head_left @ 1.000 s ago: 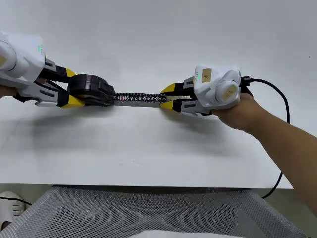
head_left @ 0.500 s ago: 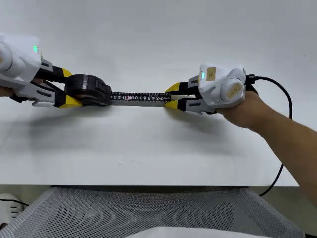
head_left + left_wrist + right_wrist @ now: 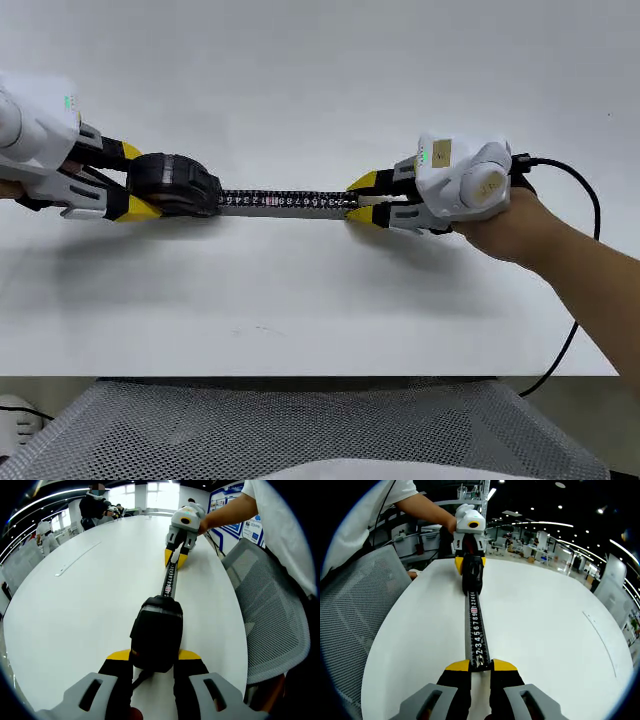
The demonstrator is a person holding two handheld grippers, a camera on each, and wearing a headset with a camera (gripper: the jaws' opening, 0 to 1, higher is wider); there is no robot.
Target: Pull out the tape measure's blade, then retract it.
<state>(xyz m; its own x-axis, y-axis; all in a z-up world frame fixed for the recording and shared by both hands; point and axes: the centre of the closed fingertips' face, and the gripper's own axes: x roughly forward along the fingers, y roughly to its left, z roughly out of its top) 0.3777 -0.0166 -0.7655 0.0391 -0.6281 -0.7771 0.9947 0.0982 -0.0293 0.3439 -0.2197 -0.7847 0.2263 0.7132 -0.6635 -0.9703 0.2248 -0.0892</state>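
On the white table (image 3: 320, 80) the tape measure (image 3: 178, 184) lies with its black case (image 3: 156, 632) at our left and its blade (image 3: 285, 200) drawn out part way to the right, numbers up, low along the tabletop. Left gripper (image 3: 140, 180): jaws clamped on the case, one yellow tip on each flank. Right gripper (image 3: 360, 198): jaws pinched together on the blade's free end, at the low numbers; the very end is hidden between the tips.

We judge the case compact, rigid and fairly weighty, so the flank hold looks sound. The blade we judge to be thin, springy steel: firm in tension, apt to buckle if pushed, smooth enough to slip from a pinch, and under spring pull toward the case. Best hold: the blade's very tip, gripped flat across its width. For the return we would feed it back slowly rather than let go.

A mesh chair back (image 3: 300, 430) sits below the table edge.
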